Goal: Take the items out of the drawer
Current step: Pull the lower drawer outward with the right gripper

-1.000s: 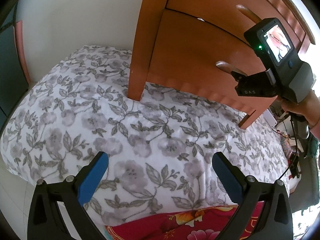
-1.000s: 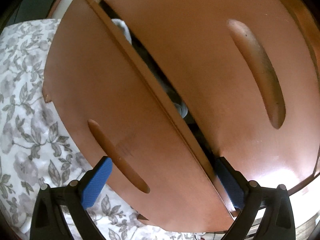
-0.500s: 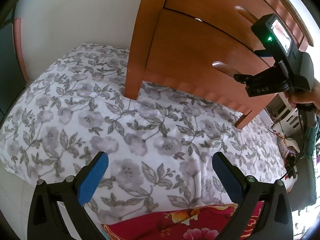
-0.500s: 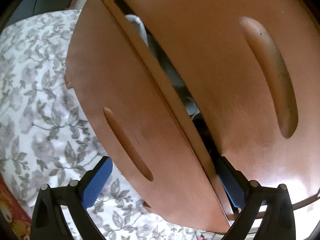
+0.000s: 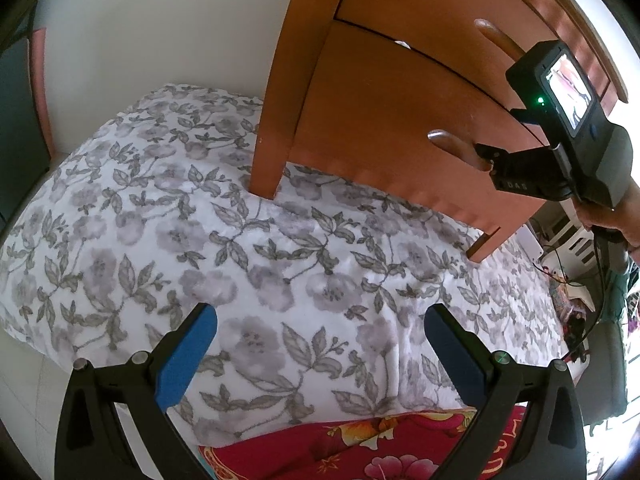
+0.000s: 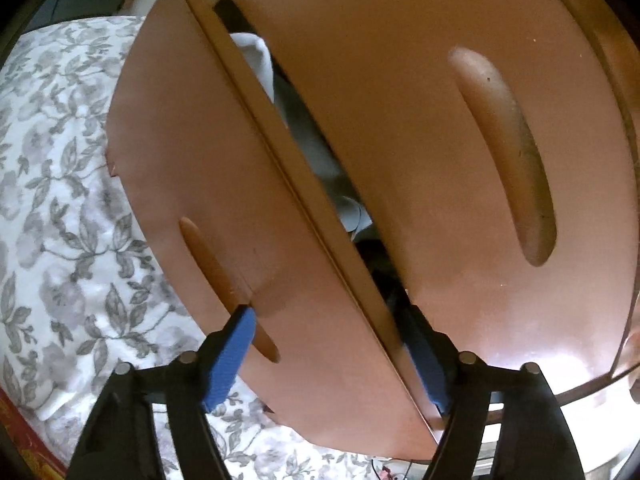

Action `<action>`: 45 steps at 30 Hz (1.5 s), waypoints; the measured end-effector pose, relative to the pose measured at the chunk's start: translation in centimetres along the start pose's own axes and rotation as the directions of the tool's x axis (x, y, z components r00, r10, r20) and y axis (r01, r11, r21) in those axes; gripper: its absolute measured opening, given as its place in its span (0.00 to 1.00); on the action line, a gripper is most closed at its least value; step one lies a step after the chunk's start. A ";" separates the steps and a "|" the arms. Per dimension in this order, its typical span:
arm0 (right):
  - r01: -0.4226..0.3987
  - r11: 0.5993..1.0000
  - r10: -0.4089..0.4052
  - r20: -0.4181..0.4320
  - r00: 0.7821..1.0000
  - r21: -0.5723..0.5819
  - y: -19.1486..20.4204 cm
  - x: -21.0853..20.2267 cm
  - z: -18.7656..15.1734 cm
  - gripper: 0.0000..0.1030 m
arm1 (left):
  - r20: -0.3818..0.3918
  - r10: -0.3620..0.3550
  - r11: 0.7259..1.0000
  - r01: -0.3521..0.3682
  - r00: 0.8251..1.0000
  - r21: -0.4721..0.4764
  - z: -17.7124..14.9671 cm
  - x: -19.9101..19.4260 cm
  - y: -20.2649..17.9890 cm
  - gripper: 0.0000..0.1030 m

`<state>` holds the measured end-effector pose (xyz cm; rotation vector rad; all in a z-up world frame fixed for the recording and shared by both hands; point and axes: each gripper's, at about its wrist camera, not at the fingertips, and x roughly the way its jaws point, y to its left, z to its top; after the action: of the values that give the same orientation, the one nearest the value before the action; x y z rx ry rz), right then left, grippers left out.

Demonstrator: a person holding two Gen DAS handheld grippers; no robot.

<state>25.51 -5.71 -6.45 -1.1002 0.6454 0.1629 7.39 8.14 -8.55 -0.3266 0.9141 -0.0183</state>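
The wooden nightstand's lower drawer (image 6: 208, 168) stands a little way out. White and grey cloth (image 6: 316, 152) and something dark (image 6: 380, 264) show in the gap under the upper drawer (image 6: 400, 120). My right gripper (image 6: 332, 352) straddles the lower drawer's front, and its jaws are closing on it. One blue pad (image 6: 232, 356) lies against the wooden handle (image 6: 216, 268); the other pad (image 6: 428, 364) is behind the panel, inside the drawer. In the left wrist view a hand (image 5: 616, 216) holds that gripper (image 5: 484, 156) at the handle. My left gripper (image 5: 320, 344) hangs open over the bed, holding nothing.
The nightstand (image 5: 400, 100) stands against a bed with a grey floral sheet (image 5: 240, 240). A red flowered blanket (image 5: 360, 448) lies at the near edge. A white wall (image 5: 160, 20) is to the left. Cables and clutter (image 5: 576, 292) sit on the floor at the right.
The right gripper's pads have drawn inward onto the lower drawer's front. A little more cloth shows in the drawer gap. The left gripper has stayed put.
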 end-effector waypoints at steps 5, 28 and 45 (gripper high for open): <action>-0.002 1.000 0.002 0.000 1.000 0.003 -0.1 -0.4 0.0 0.74 | 0.002 -0.003 1.000 0.003 1.000 -0.005 0.0 0.0 0.2 1.00; -0.079 0.996 0.080 0.007 0.997 -0.047 1.8 -8.3 -3.4 0.74 | 0.044 -0.025 0.999 0.026 0.999 -0.030 0.0 -2.2 0.7 1.00; -0.196 0.977 0.193 -0.044 0.980 -0.083 0.8 -9.4 -2.7 0.74 | 0.047 -0.035 0.999 0.037 0.998 -0.034 -0.3 -3.0 1.0 1.00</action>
<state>16.52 -5.91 -2.64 -1.1244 0.7848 0.3429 5.23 9.49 -6.69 -0.3749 0.8635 -0.0278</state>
